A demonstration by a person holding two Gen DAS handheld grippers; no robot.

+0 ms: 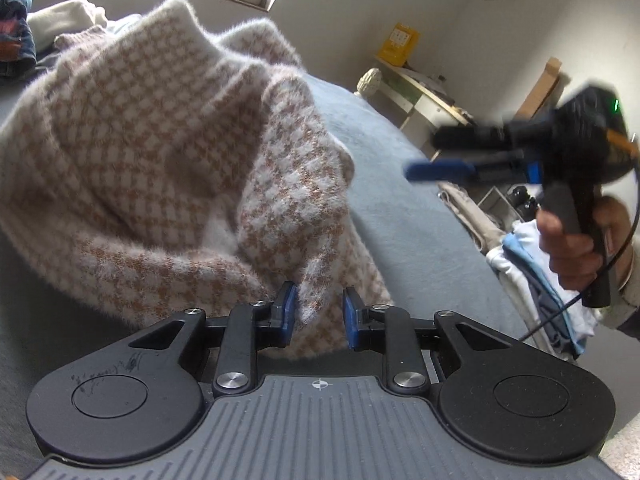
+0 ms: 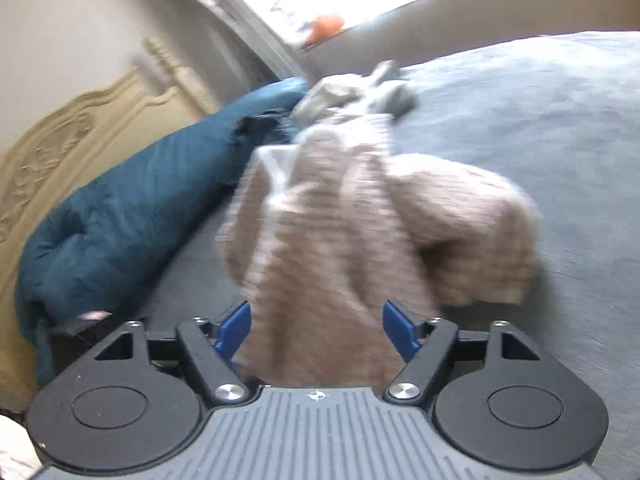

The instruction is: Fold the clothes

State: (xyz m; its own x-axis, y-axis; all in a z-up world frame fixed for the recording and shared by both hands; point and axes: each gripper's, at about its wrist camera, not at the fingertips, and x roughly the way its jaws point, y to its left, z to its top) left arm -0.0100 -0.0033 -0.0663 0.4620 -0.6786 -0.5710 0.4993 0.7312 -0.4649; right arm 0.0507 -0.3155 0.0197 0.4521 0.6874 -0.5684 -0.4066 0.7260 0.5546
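Left gripper — sweater fold between pads

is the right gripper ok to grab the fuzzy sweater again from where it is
Probably yes. The right gripper stands open with the sweater bunched directly between its fingers, and nothing blocks it. The left gripper grips another fold.

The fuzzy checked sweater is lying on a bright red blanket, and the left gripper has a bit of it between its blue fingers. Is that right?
Almost. The blanket is grey-blue, not red, as the left wrist view shows. The fuzzy checked sweater does lie on it, with a fold between the left gripper's blue fingers.
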